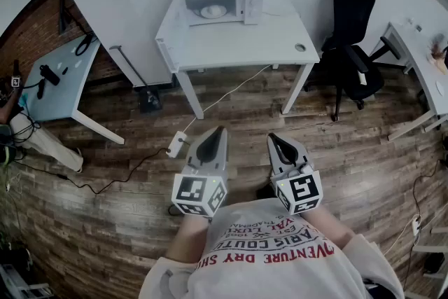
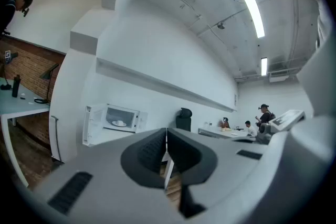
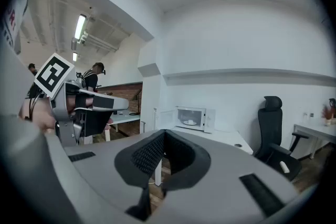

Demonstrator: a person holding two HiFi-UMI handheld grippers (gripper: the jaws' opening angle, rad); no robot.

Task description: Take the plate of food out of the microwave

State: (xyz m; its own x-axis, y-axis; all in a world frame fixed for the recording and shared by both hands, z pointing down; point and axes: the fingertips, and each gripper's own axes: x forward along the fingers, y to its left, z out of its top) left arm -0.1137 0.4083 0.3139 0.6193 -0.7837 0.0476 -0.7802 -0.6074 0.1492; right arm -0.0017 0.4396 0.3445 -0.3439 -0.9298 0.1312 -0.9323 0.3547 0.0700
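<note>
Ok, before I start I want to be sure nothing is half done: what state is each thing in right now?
Microwave: door swung open, standing on the white table.
Plate of food: inside the microwave, not yet taken out.
Left gripper: jaws together, empty, well short of the table.
Right gripper: jaws together, empty, well short of the table.
Office chair: unoccupied, beside the table.

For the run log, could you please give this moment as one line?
left claw: shut, empty | right claw: shut, empty | microwave: on table, door open | plate of food: inside
</note>
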